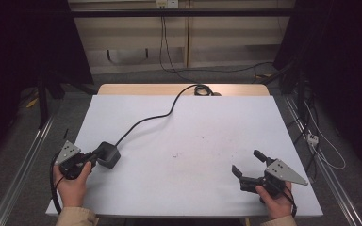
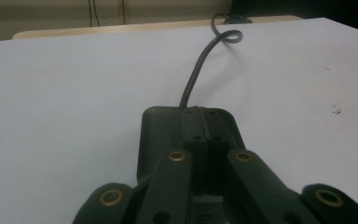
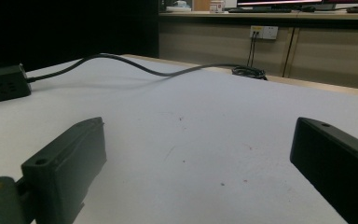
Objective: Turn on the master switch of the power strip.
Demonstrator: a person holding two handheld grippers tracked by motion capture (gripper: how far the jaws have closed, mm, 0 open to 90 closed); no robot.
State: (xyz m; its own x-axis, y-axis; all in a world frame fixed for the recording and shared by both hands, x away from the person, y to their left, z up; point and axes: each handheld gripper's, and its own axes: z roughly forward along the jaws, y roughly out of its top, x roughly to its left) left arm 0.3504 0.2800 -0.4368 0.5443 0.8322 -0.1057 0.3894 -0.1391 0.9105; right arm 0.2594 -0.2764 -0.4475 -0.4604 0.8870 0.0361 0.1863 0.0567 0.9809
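Observation:
A black power cube (image 1: 109,155) with a long black cable (image 1: 151,117) lies on the white table top (image 1: 193,141) at the front left. My left gripper (image 1: 94,156) is held at its near side, tips against the cube. In the left gripper view the two jaws of the left gripper (image 2: 200,125) press flat together over the cube (image 2: 156,130), with nothing seen between them, and the cable (image 2: 196,74) runs away from it. My right gripper (image 1: 248,163) stands open at the front right above bare table. From the right gripper (image 3: 196,140) the cube (image 3: 4,82) shows far left.
The cable coils at the table's far edge (image 1: 201,89) and goes down to the floor. Metal rails (image 1: 21,165) run along both sides of the table. Dark curtains and stands flank it.

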